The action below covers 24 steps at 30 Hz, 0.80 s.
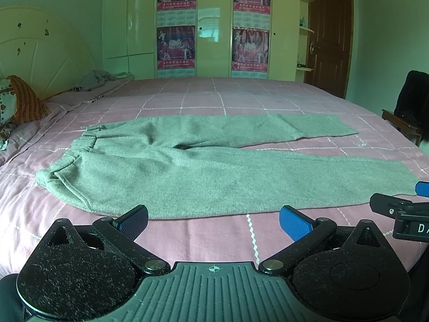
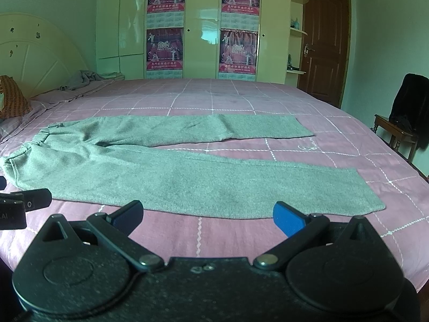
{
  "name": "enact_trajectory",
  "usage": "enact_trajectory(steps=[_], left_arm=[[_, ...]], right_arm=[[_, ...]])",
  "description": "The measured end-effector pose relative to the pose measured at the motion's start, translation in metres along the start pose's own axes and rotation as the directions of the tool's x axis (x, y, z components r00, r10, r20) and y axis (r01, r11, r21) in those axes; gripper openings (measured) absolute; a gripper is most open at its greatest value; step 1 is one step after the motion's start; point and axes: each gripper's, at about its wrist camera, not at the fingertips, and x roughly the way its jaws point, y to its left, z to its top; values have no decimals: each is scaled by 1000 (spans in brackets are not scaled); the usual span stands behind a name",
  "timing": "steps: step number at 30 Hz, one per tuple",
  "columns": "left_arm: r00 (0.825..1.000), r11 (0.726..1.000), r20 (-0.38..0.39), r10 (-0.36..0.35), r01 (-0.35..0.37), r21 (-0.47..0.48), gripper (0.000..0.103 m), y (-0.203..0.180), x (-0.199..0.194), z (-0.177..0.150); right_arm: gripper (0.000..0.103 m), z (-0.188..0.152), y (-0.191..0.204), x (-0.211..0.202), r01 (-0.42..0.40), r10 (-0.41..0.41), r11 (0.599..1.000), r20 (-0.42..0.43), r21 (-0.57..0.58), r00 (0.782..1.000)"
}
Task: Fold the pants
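Grey-green pants (image 1: 187,171) lie flat on the pink checked bed, waistband to the left, two legs spread to the right; they also show in the right wrist view (image 2: 166,171). My left gripper (image 1: 214,222) is open and empty, just in front of the near leg's edge. My right gripper (image 2: 209,217) is open and empty, just in front of the near leg toward its hem (image 2: 370,196). The right gripper shows at the right edge of the left wrist view (image 1: 402,209).
The pink bedspread (image 1: 241,99) stretches to the back. A headboard (image 1: 40,53), patterned pillows (image 1: 21,102) and a grey bundle of cloth (image 1: 96,80) are at the left. A wardrobe with posters (image 1: 214,26), a brown door (image 1: 327,35) and a chair with dark clothing (image 1: 410,104) stand behind and right.
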Motion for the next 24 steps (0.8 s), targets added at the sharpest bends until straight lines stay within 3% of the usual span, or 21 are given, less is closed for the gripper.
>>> enact_trajectory(steps=[24], left_arm=[[1000,1000,-4,0,0,1,103,0,0,0]], right_arm=[[103,0,0,-2,-7,7,1000,3,-8,1000]])
